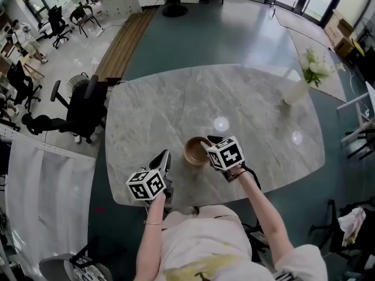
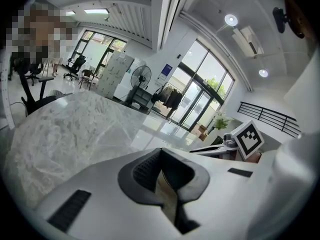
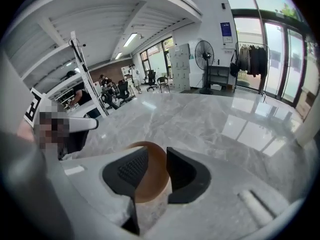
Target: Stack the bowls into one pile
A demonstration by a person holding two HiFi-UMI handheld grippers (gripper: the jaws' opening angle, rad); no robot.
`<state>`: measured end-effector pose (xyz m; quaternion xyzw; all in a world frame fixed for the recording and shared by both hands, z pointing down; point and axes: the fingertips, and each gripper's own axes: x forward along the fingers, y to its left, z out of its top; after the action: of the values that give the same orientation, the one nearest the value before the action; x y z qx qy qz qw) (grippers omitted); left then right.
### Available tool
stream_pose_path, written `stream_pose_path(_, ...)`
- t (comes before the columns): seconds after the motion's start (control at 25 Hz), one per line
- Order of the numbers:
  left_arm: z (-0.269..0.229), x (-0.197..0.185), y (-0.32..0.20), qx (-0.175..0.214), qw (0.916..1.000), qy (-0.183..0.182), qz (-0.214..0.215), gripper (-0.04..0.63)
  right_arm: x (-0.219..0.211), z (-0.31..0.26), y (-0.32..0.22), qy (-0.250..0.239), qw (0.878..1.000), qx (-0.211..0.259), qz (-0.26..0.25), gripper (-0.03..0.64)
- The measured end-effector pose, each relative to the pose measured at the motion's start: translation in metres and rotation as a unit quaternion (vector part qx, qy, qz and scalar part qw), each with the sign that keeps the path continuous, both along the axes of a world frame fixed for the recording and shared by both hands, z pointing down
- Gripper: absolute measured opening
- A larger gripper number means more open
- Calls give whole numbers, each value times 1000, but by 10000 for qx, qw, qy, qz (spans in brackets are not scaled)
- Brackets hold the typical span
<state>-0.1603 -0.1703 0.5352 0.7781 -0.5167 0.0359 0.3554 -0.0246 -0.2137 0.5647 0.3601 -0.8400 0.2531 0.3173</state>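
On the marble table (image 1: 176, 104), near its front edge, stands a brown bowl (image 1: 195, 151) with a paler inside; I cannot tell whether others are nested in it. My right gripper (image 1: 206, 145) hangs at the bowl's right rim. In the right gripper view its jaws (image 3: 152, 156) stand apart, the pads touching nothing, with the bowl (image 3: 150, 176) showing through the gap below. My left gripper (image 1: 164, 157) sits left of the bowl, a short way off. It (image 2: 161, 156) is shut on nothing and points across the bare tabletop.
A white vase of flowers (image 1: 297, 89) stands at the table's far right. Black office chairs (image 1: 82, 113) crowd the left edge. Dark floor surrounds the table. The person's body is right behind the front edge.
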Motion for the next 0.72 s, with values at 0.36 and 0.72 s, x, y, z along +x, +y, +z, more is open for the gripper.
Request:
stream_pose_path(0.36, -31, 8, 0, 665, 9975, -85, 218, 0, 4, -33, -2, -853, 9954, 387, 180, 37)
stream_pose_path(0.72, -77, 3, -2, 1538, 9856, -536, 457, 0, 10, -86, -4, -1816, 9788, 869, 391, 8)
